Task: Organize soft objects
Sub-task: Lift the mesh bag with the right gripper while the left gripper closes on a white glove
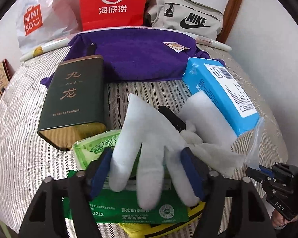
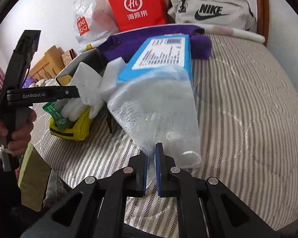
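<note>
the left gripper (image 1: 147,170) clamps a white glove (image 1: 141,142) over the yellow basket (image 2: 77,125), where green packets (image 1: 129,208) already sit. the right gripper (image 2: 151,168) pinches a clear bag (image 2: 159,115) holding a blue box (image 2: 161,57) above the bed (image 2: 248,109); both seem unplaced.

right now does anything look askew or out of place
Yes: the blue box sits tilted, half out of the clear plastic bag pinched by the right hand-held gripper; a white glove drapes over the yellow basket.
</note>
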